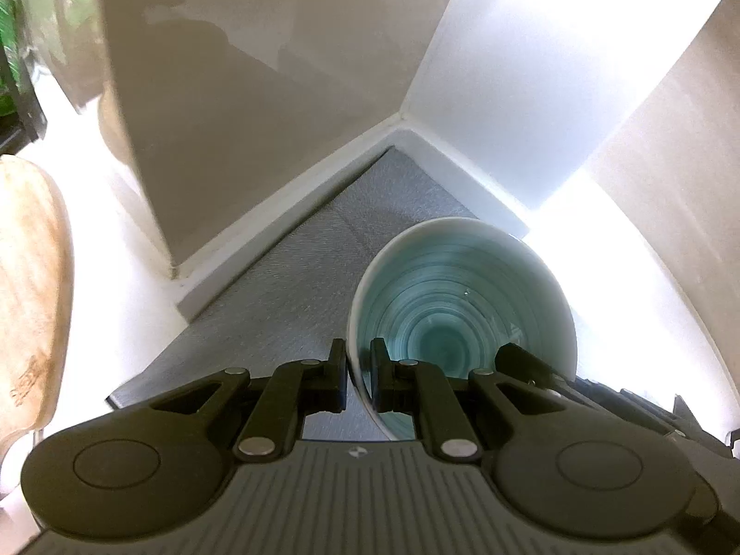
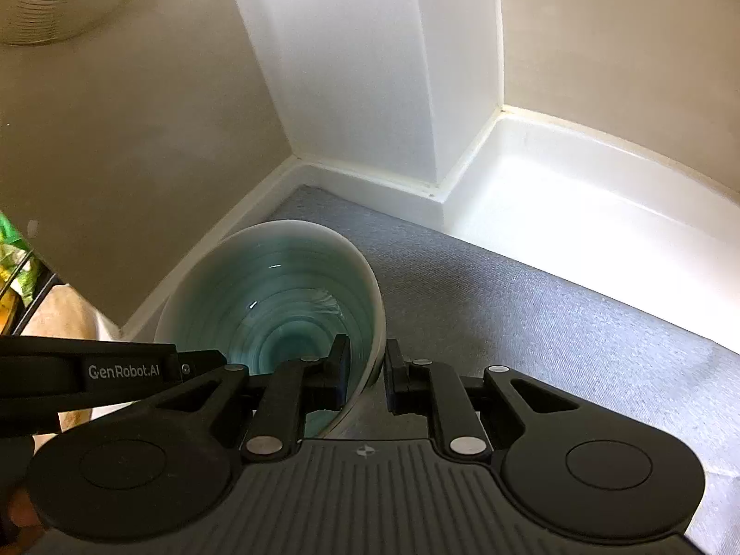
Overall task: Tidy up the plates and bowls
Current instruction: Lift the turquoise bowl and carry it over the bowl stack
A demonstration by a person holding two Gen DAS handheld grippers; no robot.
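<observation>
Bowl with a teal, ringed inside and a pale outside sits nearest, gripped on both sides of its rim: the left tool is clenched on the left edge, one finger inside and one outside the wall, and the right tool is clenched the same way on the right edge. Holding it at two opposite points looks like a way to keep a smooth, glazed bowl level and stop it swinging, which a single pinch on a thin rim might not manage. It hangs over a grey woven mat, and whether its base touches the mat cannot be told. In the right wrist view, the left tool's black arm reaches in from the left edge. Beyond the bowl the mat runs into a corner edged by a white ledge, with a white upright panel rising from it and beige walls on either side. Far right, a glossy white sill catches strong daylight. At the far left stand a wooden board and some green packaging.
</observation>
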